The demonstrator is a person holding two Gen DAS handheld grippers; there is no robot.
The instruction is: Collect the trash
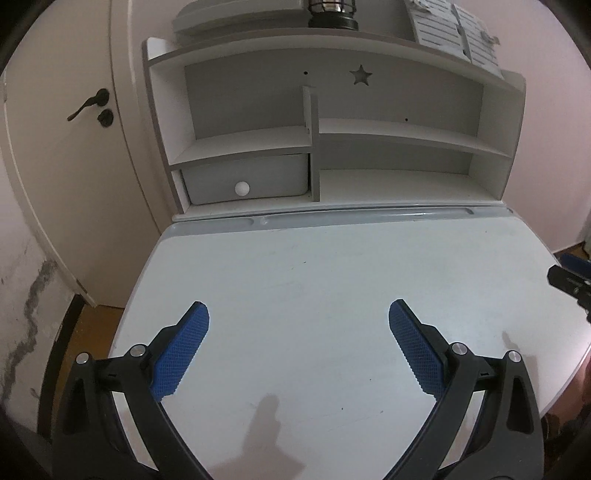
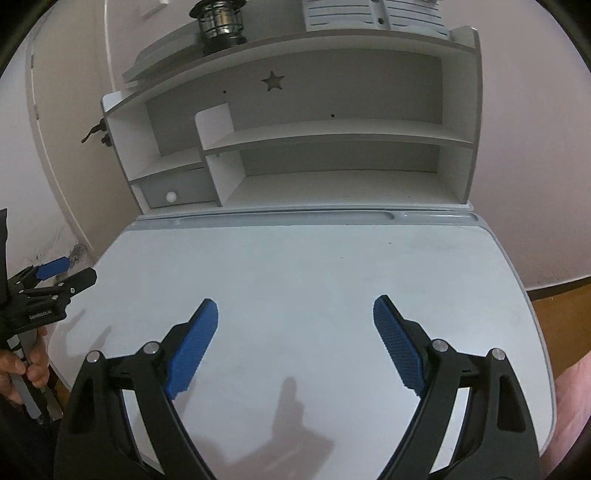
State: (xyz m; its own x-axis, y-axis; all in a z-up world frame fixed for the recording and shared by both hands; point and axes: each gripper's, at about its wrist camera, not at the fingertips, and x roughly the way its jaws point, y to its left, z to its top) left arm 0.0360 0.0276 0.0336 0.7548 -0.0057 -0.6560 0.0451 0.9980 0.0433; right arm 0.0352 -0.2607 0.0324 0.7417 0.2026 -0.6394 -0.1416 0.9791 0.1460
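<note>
No trash shows on the white desk top [image 1: 295,258] in either view. My left gripper [image 1: 299,306] hovers over the near part of the desk, its blue pads [image 1: 184,347] wide apart with nothing between them. My right gripper [image 2: 295,301] hangs over the same surface [image 2: 295,266], also open and empty. In the right wrist view the left gripper [image 2: 72,271] appears at the left edge, held by a hand [image 2: 22,365]. Part of the right gripper [image 1: 569,284] pokes in at the left wrist view's right edge.
A white hutch with bare shelves [image 1: 332,129] stands at the back of the desk, with a grey drawer and white knob [image 1: 242,188] at its lower left. A black lantern [image 1: 332,14] sits on top. A door with a dark handle [image 1: 86,105] is to the left.
</note>
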